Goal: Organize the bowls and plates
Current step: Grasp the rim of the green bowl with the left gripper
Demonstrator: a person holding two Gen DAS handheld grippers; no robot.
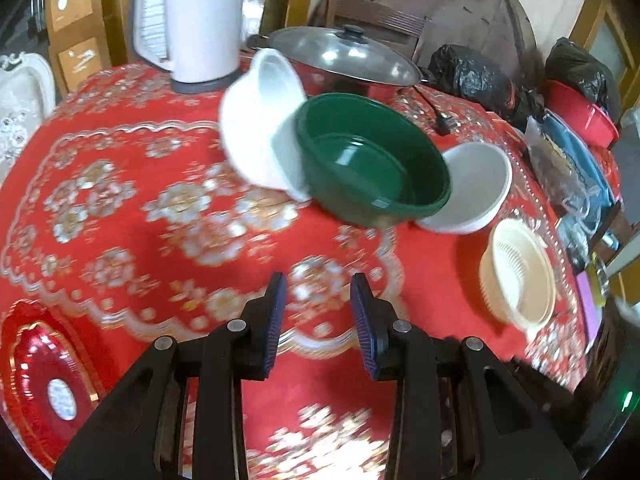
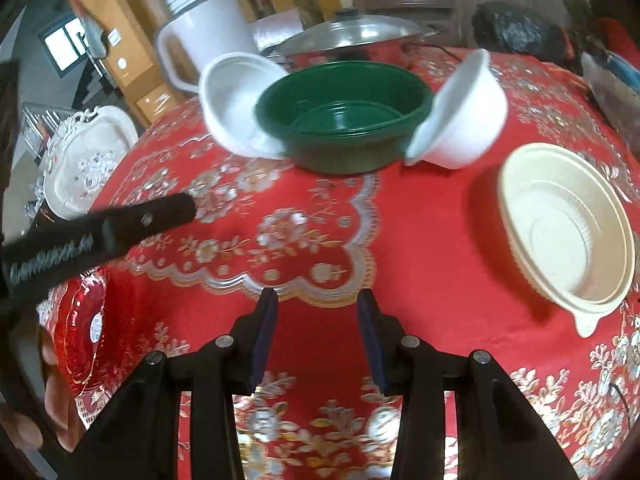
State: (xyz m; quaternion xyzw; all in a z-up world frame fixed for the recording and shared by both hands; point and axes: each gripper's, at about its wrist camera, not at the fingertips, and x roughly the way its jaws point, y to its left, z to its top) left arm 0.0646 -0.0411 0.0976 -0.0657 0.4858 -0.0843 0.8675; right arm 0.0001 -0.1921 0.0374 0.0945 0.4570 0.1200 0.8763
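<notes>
Left jaws: left gripper (image 1: 318, 322) parted a little, nothing btwn pads, only red tablecloth (image 1: 132, 216) beneath. Holds nothing.
Right jaws: right gripper (image 2: 317, 334) parted a bit wider, also empty, over bare cloth.
Ahead of both jaws: green bowl (image 2: 344, 116) upright, centre of table. White bowl (image 2: 236, 104) tilted against its left rim, 2nd white bowl (image 2: 460, 112) tilted against its right rim; both touching it, mouths turned inward.
Right of right jaws: cream bowl (image 2: 568, 236) w/ ribbed wall, sits alone, apart from the green one.
Left of jaws, near edge: red plate (image 1: 44, 380) w/ sticker; white ornate tray (image 2: 88, 160) farther out, off the table.
Behind bowls: kettle (image 1: 192, 20), lidded pot (image 1: 340, 56), black bags (image 1: 472, 72). Not task items.
Step, my read: approach w/ both hands toward the leaning white bowls, prob. to nest them.
Doing it well: pinch each white bowl on the raised outer rim, not the wall; jaws look wide enough for a thin rim. Lift up and away first so green bowl doesn't slide. Stack like w/ like.
Risk: tilted bowls may tip or roll when one is touched. Frames blurred, so slow down before closing.
</notes>
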